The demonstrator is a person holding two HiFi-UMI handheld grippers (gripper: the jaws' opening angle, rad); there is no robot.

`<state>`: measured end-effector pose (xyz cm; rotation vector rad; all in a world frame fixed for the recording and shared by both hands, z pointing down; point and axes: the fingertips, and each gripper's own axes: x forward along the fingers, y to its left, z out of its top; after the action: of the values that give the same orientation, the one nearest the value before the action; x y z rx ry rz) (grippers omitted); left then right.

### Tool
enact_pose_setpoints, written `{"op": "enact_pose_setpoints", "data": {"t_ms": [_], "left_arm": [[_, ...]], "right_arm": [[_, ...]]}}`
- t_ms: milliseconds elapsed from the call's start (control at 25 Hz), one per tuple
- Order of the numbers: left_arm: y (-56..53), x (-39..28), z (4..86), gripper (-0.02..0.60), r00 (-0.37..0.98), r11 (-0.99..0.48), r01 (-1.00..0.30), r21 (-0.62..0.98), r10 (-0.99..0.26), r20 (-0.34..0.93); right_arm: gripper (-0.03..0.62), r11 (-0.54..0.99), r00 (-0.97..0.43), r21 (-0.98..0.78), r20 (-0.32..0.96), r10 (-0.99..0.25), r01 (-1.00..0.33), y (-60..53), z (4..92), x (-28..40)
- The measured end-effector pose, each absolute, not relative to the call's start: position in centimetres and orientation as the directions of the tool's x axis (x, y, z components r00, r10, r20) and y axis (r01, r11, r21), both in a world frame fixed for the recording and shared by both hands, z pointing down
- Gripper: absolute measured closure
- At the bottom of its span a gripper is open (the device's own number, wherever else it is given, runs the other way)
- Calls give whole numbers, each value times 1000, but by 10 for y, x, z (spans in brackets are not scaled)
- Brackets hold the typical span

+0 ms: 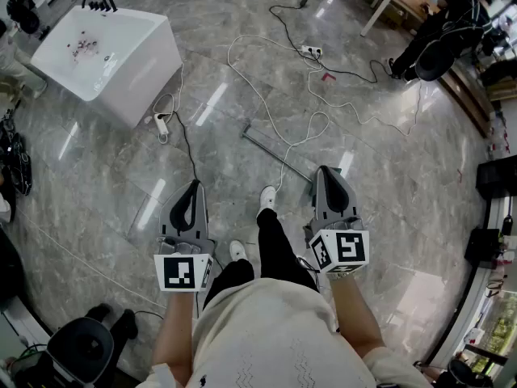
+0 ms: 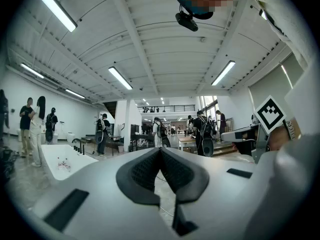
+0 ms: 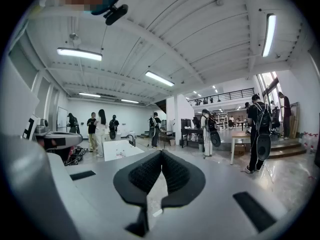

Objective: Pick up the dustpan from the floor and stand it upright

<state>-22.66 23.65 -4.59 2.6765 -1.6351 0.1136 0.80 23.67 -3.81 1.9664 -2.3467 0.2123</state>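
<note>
Both claws are clenched and empty. The left claw (image 1: 194,186) and the right claw (image 1: 329,172) are held level, well above the floor (image 1: 388,217). The dustpan (image 1: 273,153) lies flat on the floor at 12 o'clock from the person's feet. Only its long handle shows, and its far end is hidden behind the right claw. A white cable (image 1: 283,175) crosses the handle.

Probable faults:
- Lifting may snag the cable.
- A clenched claw would push the handle aside.

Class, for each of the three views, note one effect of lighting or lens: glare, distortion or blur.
Head view: white glare streaks on the polished floor; the lens bows the room's edges. Left gripper view: ceiling beams bend, corners go black. Right gripper view: the right tool's body nearest the lens is soft.
</note>
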Motion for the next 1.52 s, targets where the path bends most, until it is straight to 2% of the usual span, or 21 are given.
{"op": "enact_pose_setpoints", "data": {"t_ms": [280,520,720,1000,1160,1520], "left_arm": [[115,-185,-22,574,422,-424,-906,0,-902,91],[13,-156,13,574,340,-340,-940,25,-930,139],[-35,-165,74,574,270,-262,-963,62,-940,209],[-123,-188,242,574,184,-163,-982,94,-931,315],[-162,-207,360,574,146,-116,-986,116,-944,297],[-218,-206,631,574,152,-143,-988,52,-952,267]], "right_arm": [[577,243,-250,-61,179,-951,-968,114,-12,35],[577,388,-394,-84,305,-867,-918,-4,36,37],[577,479,-468,-78,400,-788,-874,-62,100,9],[577,533,-503,-103,519,-691,-840,-150,272,-27],[577,577,-524,-97,557,-644,-811,-192,404,-49],[576,703,-629,-124,574,-524,-700,-235,689,-71]]}}
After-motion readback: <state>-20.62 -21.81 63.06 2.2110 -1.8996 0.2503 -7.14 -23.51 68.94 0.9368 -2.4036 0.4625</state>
